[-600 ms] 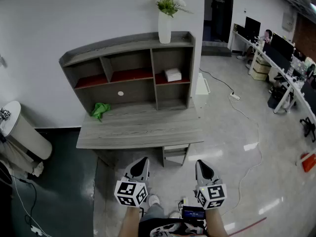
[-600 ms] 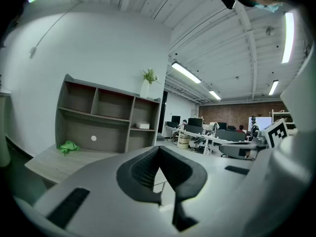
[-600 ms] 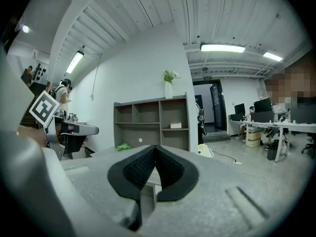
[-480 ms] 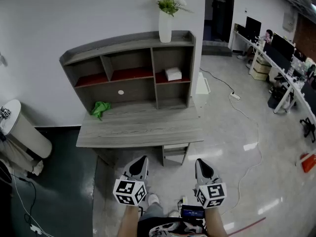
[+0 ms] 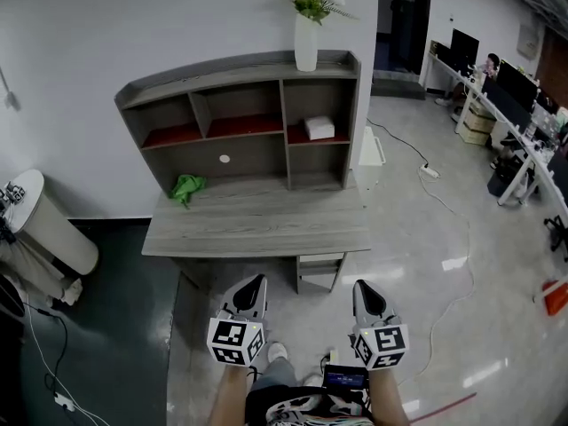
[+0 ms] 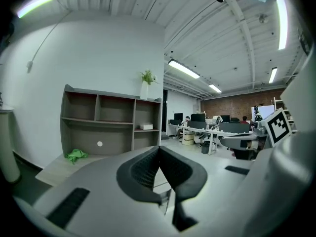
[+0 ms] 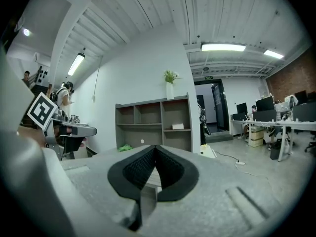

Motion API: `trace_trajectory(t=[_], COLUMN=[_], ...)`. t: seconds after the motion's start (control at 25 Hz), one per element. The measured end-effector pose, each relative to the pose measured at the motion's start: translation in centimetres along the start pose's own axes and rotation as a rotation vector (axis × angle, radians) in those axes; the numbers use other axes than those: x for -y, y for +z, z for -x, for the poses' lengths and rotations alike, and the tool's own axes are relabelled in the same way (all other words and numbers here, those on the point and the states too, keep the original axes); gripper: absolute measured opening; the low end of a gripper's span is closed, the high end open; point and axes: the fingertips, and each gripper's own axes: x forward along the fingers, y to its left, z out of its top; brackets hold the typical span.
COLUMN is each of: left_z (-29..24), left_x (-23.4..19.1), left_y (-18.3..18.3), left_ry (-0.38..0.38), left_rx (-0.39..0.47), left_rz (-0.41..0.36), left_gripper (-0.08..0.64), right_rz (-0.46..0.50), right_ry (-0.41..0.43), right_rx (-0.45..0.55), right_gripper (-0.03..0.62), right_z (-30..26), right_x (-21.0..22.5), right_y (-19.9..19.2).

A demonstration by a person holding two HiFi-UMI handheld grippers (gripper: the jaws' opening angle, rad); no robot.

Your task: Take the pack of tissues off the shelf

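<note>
A grey wooden desk (image 5: pixel 257 224) stands against a white wall, on a glossy pale floor (image 5: pixel 426 238) with a dark mat to its left; behind it to the right the room opens into an office with rows of work tables and monitors (image 5: pixel 519 96), and a white cable (image 5: pixel 441 204) trails across the floor; a grey shelf unit (image 5: pixel 177 82) sits on the back of the desk, with five compartments, three in the upper row on red boards and two below; there is one pack of tissues (image 5: pixel 320 129), white, lying in the upper right compartment; one white vase with a plant (image 5: pixel 306 44) stands on top of the unit, one crumpled green cloth (image 5: pixel 186 187) lies on the desk at the left, and one small white disc (image 5: pixel 224 159) shows on the back panel; a white cylindrical bin (image 5: pixel 51 227) stands left of the desk; there are two grippers, each with one marker cube; the left gripper (image 5: pixel 255 281) and the right gripper (image 5: pixel 362 286) are held low, side by side before the person's body, above the floor, pointing nearly level at the desk and well apart from it; the jaws of both are closed together, tip to tip, with nothing between them.
</note>
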Motion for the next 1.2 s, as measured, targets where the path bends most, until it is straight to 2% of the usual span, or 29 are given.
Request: trace_trajectory(t=[0.12,0.36,0.56,0.72,0.92,1.2], left_z=[0.3,-0.6,-3.5,-8.2,-15.9,-26.2], left_x=[-0.4,-1.5,-3.3,-5.6,-8.5,-13.6], left_y=[-0.3,-0.3,-0.3,0.4,3.0,7.0], left_ry=[0.016,-0.005,0.009,-0.004,-0.099,-0.131], left_rx=[-0.008,0.016,0.008,0.023,0.058,0.042], left_rz=[-0.003,0.072,0.061,0.067,0.141,0.063], left_gripper=[0.006,0.006,0.006,0.006,0.006,0.006], right_rz=[-0.001,0.002,-0.025,-0.028,-0.051,-0.068], right_ry=[0.013,0.028,0.023,0.013,-0.016,-0.047], right_rx=[0.002,-0.009,0.001,-0.003,0.010,0.059], right_gripper=[0.005,0.005,0.005,0.005,0.005,0.005], right_z=[-0.3,-2.2,-5.4,-9.8,-16.6,-26.6], right_x=[-0.3,-0.2,1.0,2.8,6.0,8.9], right_y=[0.0,-0.2,0.0,0.3,1.9,5.7])
